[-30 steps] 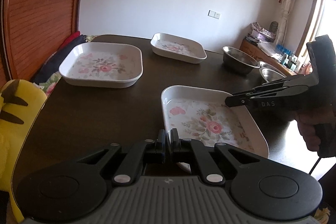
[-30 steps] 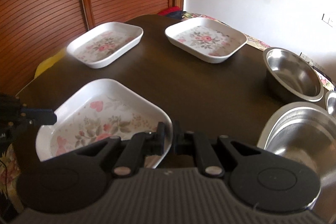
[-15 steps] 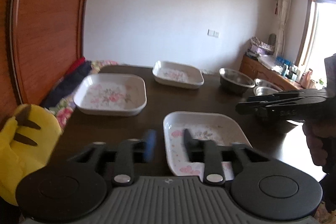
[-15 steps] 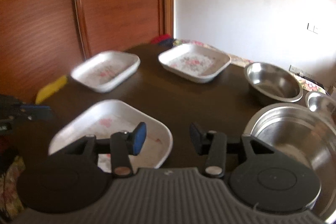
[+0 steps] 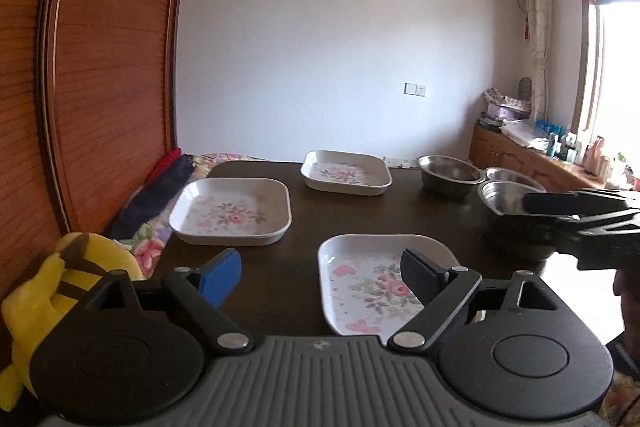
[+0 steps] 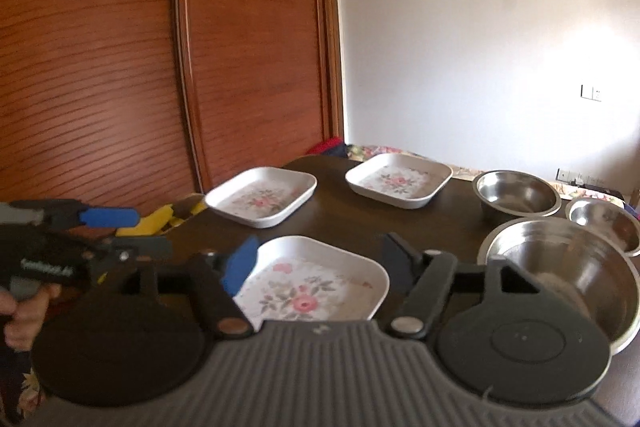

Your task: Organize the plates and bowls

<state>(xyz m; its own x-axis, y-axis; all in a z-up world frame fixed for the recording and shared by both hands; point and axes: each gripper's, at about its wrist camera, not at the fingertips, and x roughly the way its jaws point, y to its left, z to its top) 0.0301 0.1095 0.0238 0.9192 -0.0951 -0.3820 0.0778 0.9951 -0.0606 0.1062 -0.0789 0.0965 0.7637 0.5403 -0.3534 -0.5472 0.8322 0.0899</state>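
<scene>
The left gripper (image 5: 320,277) stands with its jaws spread wide and nothing between them; they have just been opening. The right gripper (image 6: 316,261) is likewise spread and empty, its jaws also having just been opening. Directly ahead of and below both grippers lies the nearest floral plate (image 5: 384,283), a white, rounded-square dish resting flat on the dark tabletop (image 5: 304,223). From the left gripper it sits slightly toward the right finger; from the right gripper it sits between the fingers, slightly toward the left one. Neither gripper touches it. Both appear about equally near this plate, so either could take its near rim; the plate has no marked long axis, and from the right gripper one corner points toward the camera. Two further floral plates lie beyond: one (image 5: 232,209) ahead-left of the left gripper, one (image 5: 346,173) farther ahead. Three steel bowls stand to the right: a large bowl (image 6: 560,267) just beside the right gripper's right finger, a medium bowl (image 6: 516,193) beyond it, and a small bowl (image 6: 604,227) farthest right. The plate's near rim is hidden behind both gripper bodies. The right wrist view is slightly blurred.
</scene>
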